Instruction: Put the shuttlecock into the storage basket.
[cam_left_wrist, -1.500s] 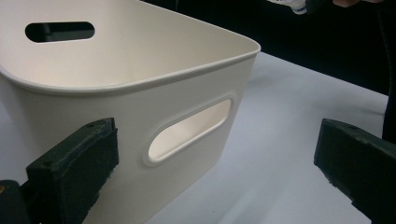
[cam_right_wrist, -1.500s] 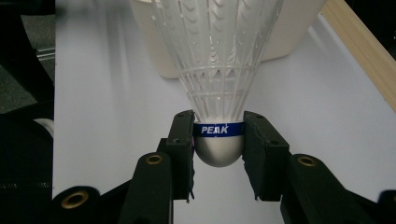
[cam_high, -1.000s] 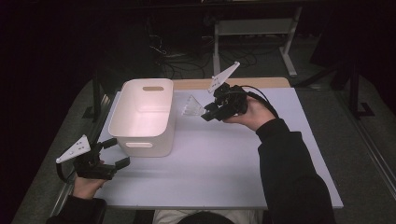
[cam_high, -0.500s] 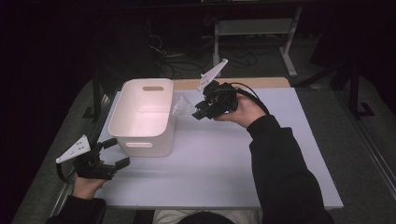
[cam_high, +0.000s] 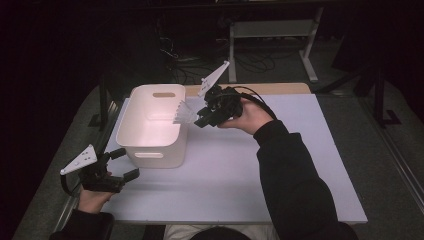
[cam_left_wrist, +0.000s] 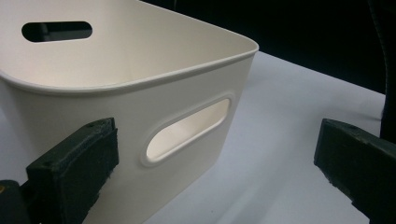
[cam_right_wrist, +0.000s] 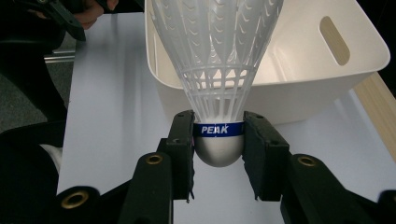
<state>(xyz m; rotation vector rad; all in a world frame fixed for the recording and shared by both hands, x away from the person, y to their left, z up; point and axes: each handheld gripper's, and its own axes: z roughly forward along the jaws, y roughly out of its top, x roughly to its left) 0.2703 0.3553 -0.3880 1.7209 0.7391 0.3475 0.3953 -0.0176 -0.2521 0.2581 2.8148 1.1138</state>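
Here the right claw (cam_right_wrist: 218, 144) is clenched on the shuttlecock (cam_right_wrist: 218, 70) cork (skirt pointing away, toward the bin (cam_right_wrist: 299, 98)).

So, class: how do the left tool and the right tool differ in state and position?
The right tool is shut on the shuttlecock; the left tool is open and holds nothing. The right tool is raised by the bin rim; the left tool sits low at the bin's near end. Both are black, hand-held and two-jawed.
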